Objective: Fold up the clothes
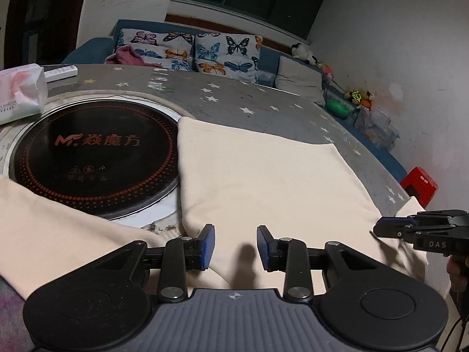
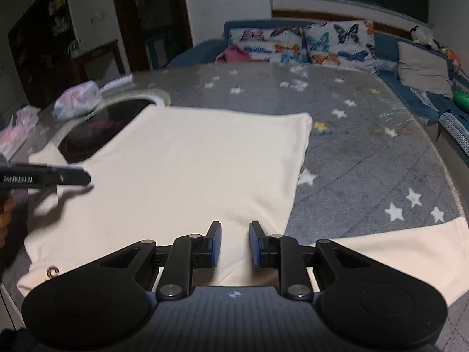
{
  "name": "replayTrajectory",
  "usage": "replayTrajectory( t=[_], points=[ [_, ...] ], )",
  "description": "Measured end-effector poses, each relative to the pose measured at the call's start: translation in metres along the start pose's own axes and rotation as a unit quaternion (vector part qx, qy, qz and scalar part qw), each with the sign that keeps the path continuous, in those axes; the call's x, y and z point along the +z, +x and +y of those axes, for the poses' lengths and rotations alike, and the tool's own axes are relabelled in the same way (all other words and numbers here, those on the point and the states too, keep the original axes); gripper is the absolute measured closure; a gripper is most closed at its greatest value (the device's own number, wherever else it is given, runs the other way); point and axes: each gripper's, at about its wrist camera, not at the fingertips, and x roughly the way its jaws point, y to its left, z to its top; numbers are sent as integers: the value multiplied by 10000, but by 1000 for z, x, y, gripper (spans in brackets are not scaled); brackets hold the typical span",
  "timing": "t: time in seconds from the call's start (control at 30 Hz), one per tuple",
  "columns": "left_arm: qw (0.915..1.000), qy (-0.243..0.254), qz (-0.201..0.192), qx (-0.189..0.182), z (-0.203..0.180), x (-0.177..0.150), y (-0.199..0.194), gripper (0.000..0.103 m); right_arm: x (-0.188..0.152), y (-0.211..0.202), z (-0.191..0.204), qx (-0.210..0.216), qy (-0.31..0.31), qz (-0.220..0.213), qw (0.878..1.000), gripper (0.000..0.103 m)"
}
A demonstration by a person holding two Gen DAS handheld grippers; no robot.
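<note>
A cream garment (image 1: 263,176) lies flat on the grey star-patterned table (image 1: 234,96), its body toward the far side and a sleeve (image 1: 58,228) spread out to the left. In the right wrist view the same garment (image 2: 190,170) fills the middle, with another sleeve (image 2: 404,252) at the right. My left gripper (image 1: 236,246) is open and empty, just above the garment's near edge. My right gripper (image 2: 234,243) is open and empty over the near edge too. Each gripper shows in the other's view, the right one (image 1: 387,228) and the left one (image 2: 79,177).
A round black induction cooktop (image 1: 96,158) is set in the table, partly under the garment. A tissue pack (image 1: 20,94) and a remote (image 1: 61,72) lie at the far left. A blue sofa with butterfly cushions (image 1: 222,55) stands behind. A red box (image 1: 419,184) sits by the right wall.
</note>
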Motion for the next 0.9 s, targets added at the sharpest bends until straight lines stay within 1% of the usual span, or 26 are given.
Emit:
replayTrajectory(
  t=[0.07,0.1,0.2,0.23,0.3,0.37,0.47,0.57,0.6,0.63,0.73,0.9],
  points=[
    [10000,71,-8,21,-6,0,-1,65,0,-11,-2,-51,49,-178,9998,77],
    [9999,145,-15,4,-11,-1,-2,63,-2,-18,-6,-184,83,-230,9995,75],
    [9992,385,-37,-64,-29,-2,-4,61,-7,-36,-21,-573,232,-346,9975,75],
    [9989,454,-36,-103,-35,-2,-5,58,-10,-39,-29,-687,337,-349,9965,75],
    [9980,595,-22,-197,-47,-3,-7,56,-18,-47,-50,-1034,696,-345,9916,75],
    [9966,761,-12,-314,-60,-7,-10,55,-26,-53,-70,-1372,1055,-352,9843,75],
    [9944,954,25,-448,-75,-14,-12,51,-38,-62,-101,-2014,1558,-387,9663,74],
    [9923,1100,84,-570,-88,-20,-13,51,-48,-67,-121,-2448,1812,-470,9513,71],
    [9915,1145,97,-612,-93,-22,-13,50,-51,-67,-127,-2475,1897,-484,9489,67],
    [9910,1177,103,-632,-95,-22,-13,48,-53,-67,-132,-2501,1981,-498,9464,66],
    [9897,1273,145,-644,-103,-25,-11,48,-60,-64,-140,-2558,2123,-531,9416,66],
    [9885,1351,178,-659,-111,-27,-13,48,-61,-53,-144,-2528,2165,-611,9410,68]
  ],
)
